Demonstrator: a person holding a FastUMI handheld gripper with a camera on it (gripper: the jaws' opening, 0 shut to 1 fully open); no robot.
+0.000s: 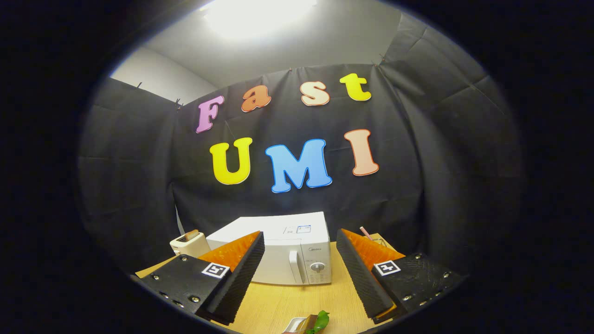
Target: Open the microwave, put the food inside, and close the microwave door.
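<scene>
The gripper (300,273) holds its fingers wide apart, with nothing between them. At twelve o'clock, beyond them, the white microwave (278,250) stands on the wooden worktop (283,301), its door shut. I judge the upright door handle (295,266) stiff and smooth, the right place to take hold. The food (308,323), on a small tray, lies at six o'clock; it seems light and soft. A toaster (189,243) stands at ten o'clock.
</scene>
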